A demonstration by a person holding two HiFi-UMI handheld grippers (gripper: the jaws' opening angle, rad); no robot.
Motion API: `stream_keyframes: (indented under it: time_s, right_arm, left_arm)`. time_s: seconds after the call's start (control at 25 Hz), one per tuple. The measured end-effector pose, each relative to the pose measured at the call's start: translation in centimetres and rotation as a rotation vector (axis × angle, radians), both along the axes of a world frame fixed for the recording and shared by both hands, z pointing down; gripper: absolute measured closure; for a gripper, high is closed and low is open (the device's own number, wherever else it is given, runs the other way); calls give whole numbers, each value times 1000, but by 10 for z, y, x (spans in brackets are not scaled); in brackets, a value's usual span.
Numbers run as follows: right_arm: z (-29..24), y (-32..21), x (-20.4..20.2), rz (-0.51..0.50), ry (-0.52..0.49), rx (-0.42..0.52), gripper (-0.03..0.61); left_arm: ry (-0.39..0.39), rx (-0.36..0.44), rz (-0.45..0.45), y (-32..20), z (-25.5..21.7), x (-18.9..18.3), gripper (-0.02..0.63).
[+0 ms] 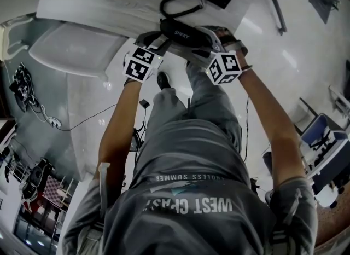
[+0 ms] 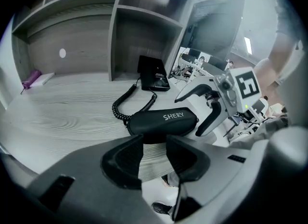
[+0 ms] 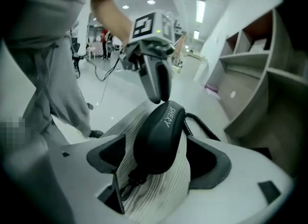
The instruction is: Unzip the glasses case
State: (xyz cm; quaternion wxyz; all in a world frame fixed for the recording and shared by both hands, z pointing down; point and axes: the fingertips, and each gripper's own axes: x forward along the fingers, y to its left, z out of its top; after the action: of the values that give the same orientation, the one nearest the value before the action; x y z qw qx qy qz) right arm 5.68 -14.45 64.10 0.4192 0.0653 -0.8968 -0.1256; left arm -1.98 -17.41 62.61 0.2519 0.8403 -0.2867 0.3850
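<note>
A black glasses case marked SHERY lies at the front edge of a pale wooden desk. My left gripper is open, its tips right at the case's near long side, with bare wood showing between them. In the right gripper view its dark fingers hang over the far part of the case. My right gripper is open wide around the case's near end, its pads standing off the case. A dark zipper pull hangs from that end. In the head view both grippers meet at the case.
A coiled black cord runs from behind the case to a black device by the shelf unit. A purple item lies far left. The desk edge drops to the floor, where the person's legs stand.
</note>
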Motion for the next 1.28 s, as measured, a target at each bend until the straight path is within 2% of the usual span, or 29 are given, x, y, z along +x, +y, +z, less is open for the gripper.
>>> stream_keyframes:
  time_s: [0.08,0.16,0.24,0.32,0.44,0.56,0.8,0.92,1.08,1.28]
  right_arm:
    - [8,10,-1,-61,71,104,181]
    - [15,13,0,-79,108,150,171]
    - [16,10,0,-60,98,139,163]
    - [12,2,0,-34,68,110,218]
    - [8,-9,0,-13,27,48,265]
    - [7,-13,-1,13,-24,-38,268]
    - [-4,-4,-2,133,-164,-383,285]
    - [-15,4,-1,142,-191,-444,288]
    - [-24,20,3,104,-176,-487,291]
    - [-20,36,15,129,-192,-688,288]
  left_arm:
    - [4,-3,-1,1,1,1,486]
    - [10,-6,-2,0,2,2,486]
    - [18,-10,1,0,2,3,486]
    - [26,-12,4,1,1,3,486]
    - [37,-7,4,1,-1,5,486]
    - [40,-4,5,0,-4,5,486]
    - [35,6,1,-3,-9,-5,486]
    - [40,10,19,-3,-13,-10,485]
    - [19,24,71,-3,-20,-13,485]
    - [-47,45,165,-4,-18,-16,485]
